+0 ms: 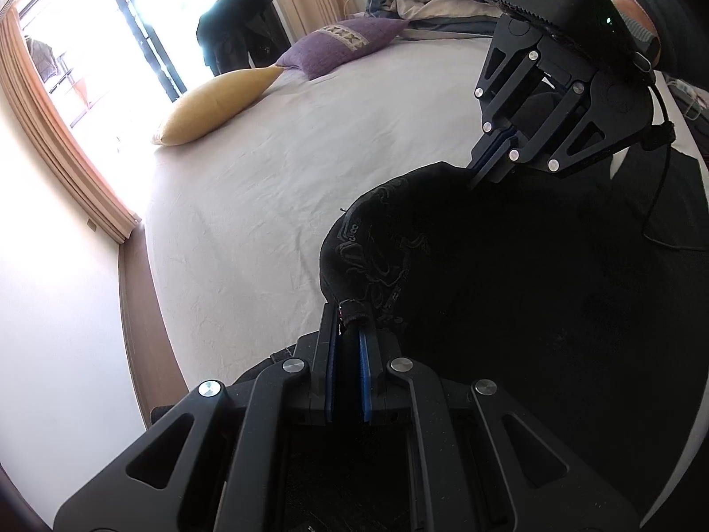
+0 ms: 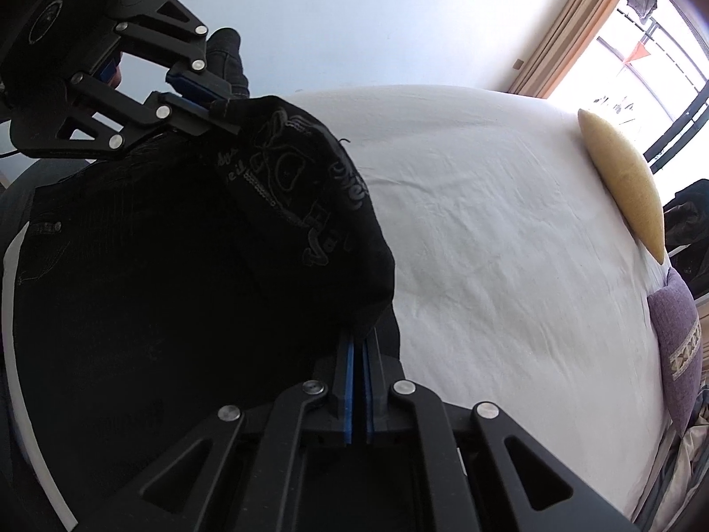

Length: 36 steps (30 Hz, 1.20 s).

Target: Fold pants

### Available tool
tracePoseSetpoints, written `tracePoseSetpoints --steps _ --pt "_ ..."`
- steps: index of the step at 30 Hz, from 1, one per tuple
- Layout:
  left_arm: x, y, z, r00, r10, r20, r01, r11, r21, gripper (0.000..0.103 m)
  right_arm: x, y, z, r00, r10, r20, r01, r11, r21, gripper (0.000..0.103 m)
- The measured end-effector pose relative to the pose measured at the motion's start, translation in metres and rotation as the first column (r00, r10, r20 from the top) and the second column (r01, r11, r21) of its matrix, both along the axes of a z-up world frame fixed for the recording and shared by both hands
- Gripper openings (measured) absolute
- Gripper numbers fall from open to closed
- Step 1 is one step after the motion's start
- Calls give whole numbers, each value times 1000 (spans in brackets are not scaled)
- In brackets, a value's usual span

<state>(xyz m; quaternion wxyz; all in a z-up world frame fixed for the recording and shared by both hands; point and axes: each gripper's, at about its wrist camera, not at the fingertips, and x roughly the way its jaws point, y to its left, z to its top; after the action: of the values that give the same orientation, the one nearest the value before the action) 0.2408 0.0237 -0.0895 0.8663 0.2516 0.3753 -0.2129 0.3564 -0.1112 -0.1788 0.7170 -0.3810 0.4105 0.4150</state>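
Note:
Black pants [image 1: 509,292] with a grey embroidered pattern hang lifted above a white bed sheet [image 1: 274,186]. My left gripper [image 1: 350,314] is shut on one corner of the folded edge. My right gripper [image 1: 481,173] is shut on the other corner, farther away and higher. In the right wrist view my right gripper [image 2: 359,337] pinches the pants [image 2: 177,266] and the left gripper [image 2: 221,111] holds the far corner at the upper left. The pants' edge sags in a curve between the two grippers. The lower part of the pants lies dark below.
A yellow pillow [image 1: 217,102] and a purple pillow [image 1: 345,44] lie at the bed's far side near the window and curtain [image 1: 57,146]. Rumpled bedding [image 1: 421,4] is piled at the back. A white wall [image 2: 354,13] stands beyond the bed.

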Motion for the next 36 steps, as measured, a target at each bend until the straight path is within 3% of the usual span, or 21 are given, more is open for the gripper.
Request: tracePoseSetpoints --steps 9,14,20,28,36 --pt "-56 -8 -4 993 -112 -36 114 992 50 7 -91 0 -13 996 92 -23 -93 994 -52 4" --pt "-92 -16 -12 978 -203 -40 206 965 159 7 -124 -1 -18 993 118 -20 -119 989 -86 4" --pt "-125 -18 -22 963 -263 -50 267 935 232 6 -160 3 -28 982 190 -3 -188 966 -176 4" --pt "-173 -26 -44 933 -347 -96 359 881 308 6 -203 5 -46 954 297 39 -272 914 -300 4" --pt "-207 -35 -72 891 -432 -137 451 814 366 6 -232 7 -67 894 440 79 -362 816 -450 4"
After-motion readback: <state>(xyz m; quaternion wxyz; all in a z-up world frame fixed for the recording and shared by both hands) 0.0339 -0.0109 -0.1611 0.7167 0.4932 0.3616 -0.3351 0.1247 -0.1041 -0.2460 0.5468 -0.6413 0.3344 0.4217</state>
